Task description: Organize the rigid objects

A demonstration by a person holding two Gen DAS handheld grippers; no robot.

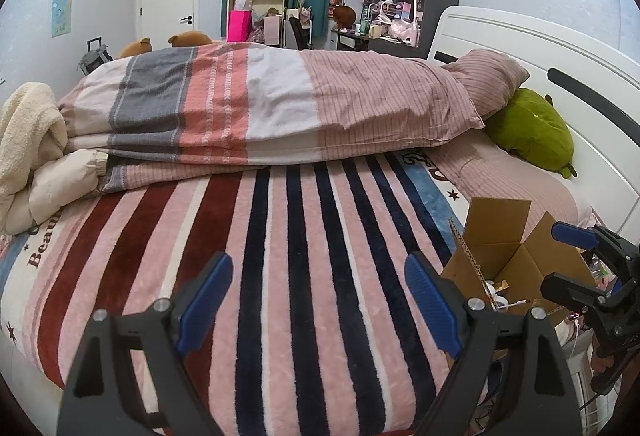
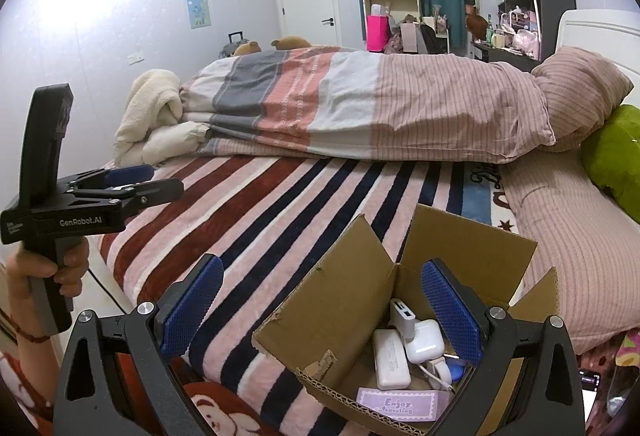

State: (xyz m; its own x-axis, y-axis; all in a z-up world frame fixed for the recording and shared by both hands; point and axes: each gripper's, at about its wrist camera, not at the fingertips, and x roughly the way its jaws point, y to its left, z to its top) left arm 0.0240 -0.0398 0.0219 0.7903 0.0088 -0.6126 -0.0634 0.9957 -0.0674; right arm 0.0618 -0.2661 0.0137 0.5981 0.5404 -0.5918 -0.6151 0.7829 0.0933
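Right tool (image 2: 322,310): spread, empty, over open cardboard box (image 2: 340,300) holding white chargers (image 2: 424,342) and power bank (image 2: 391,359). Left tool (image 1: 318,300): spread, empty, above striped blanket (image 1: 280,236). Box sits on bed.

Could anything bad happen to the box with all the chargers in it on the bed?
Maybe. The cardboard box sits on the soft striped blanket near the bed's edge, so a bump from the open right hand-held gripper could tip it or push it off. The white chargers and their cable lie tangled together, so lifting one might drag others out. The torn flap could catch a finger too.
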